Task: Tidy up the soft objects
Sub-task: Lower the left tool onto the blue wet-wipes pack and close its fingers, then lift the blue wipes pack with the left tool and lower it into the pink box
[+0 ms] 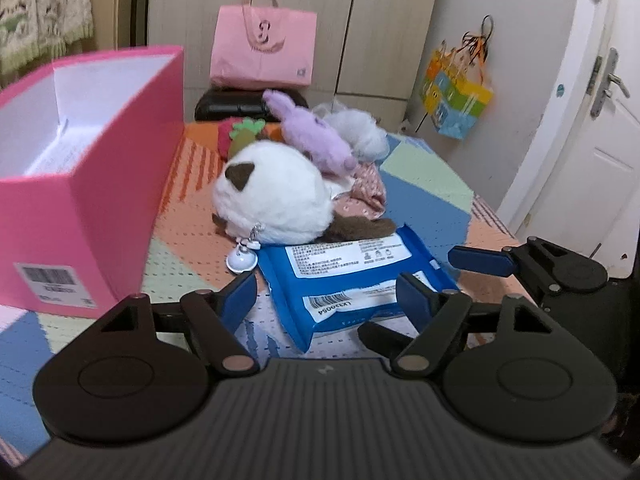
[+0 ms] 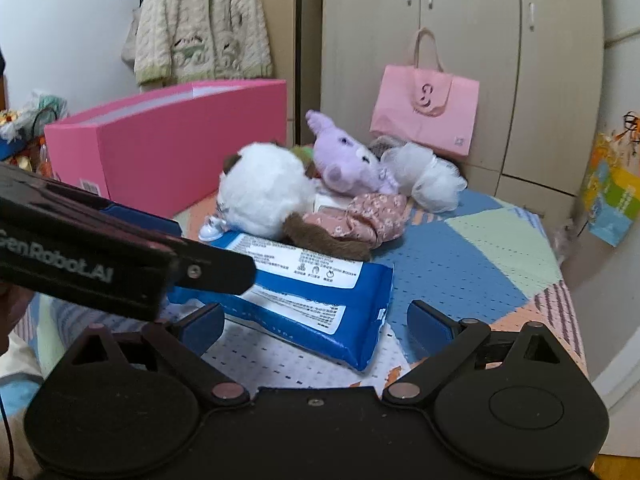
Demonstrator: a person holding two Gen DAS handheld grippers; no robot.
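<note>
Our left tongs (image 1: pixel 328 294) and right tongs (image 2: pixel 316 328), both released, straddle the wipes pack (image 1: pixel 352 284); pinching its slack wrapper could let it slip beside the pink box (image 1: pixel 80 200).

Pink tote bag (image 1: pixel 264 50), hanging cardigan (image 2: pixel 200 20)

Soft, even indoor light, source off-frame, probably overhead. Shadows faint, no hard glare; slight sheen on the blue wipes pack (image 1: pixel 352 280). Heavy fisheye bend: wardrobe doors (image 2: pixel 460 60) and door (image 1: pixel 592 152) curve, corners vignette black. Mild motion blur on pink box (image 1: pixel 80 184) edges.
</note>
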